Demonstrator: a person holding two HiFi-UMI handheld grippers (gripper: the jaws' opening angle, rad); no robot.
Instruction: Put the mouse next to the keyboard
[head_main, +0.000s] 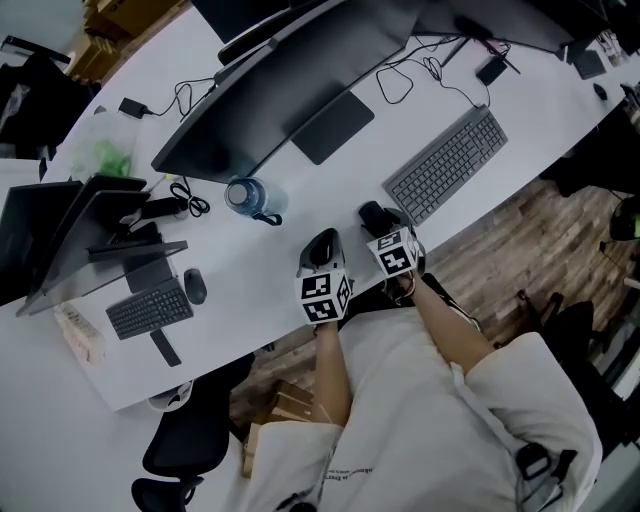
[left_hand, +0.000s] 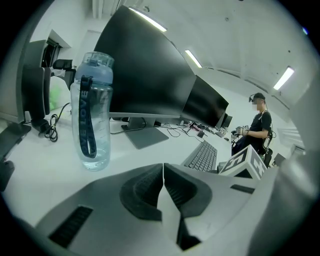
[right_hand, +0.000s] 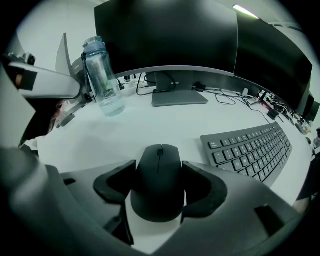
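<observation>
While the left gripper (left_hand: 163, 169) is kept aside, jaws closed on nothing, a matte black, low-domed plastic mouse (right_hand: 159, 187) with a slim scroll wheel is clasped at its flanks by the right gripper's (right_hand: 159, 170) wide-set jaws. It rests on the white surface (right_hand: 150, 125) just beside the grey keyboard (right_hand: 252, 150), apparently its intended spot.

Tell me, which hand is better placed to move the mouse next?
Right. The right gripper has its fingers hugging the black mouse beside the keyboard. The left gripper is shut and empty, facing the water bottle.
</observation>
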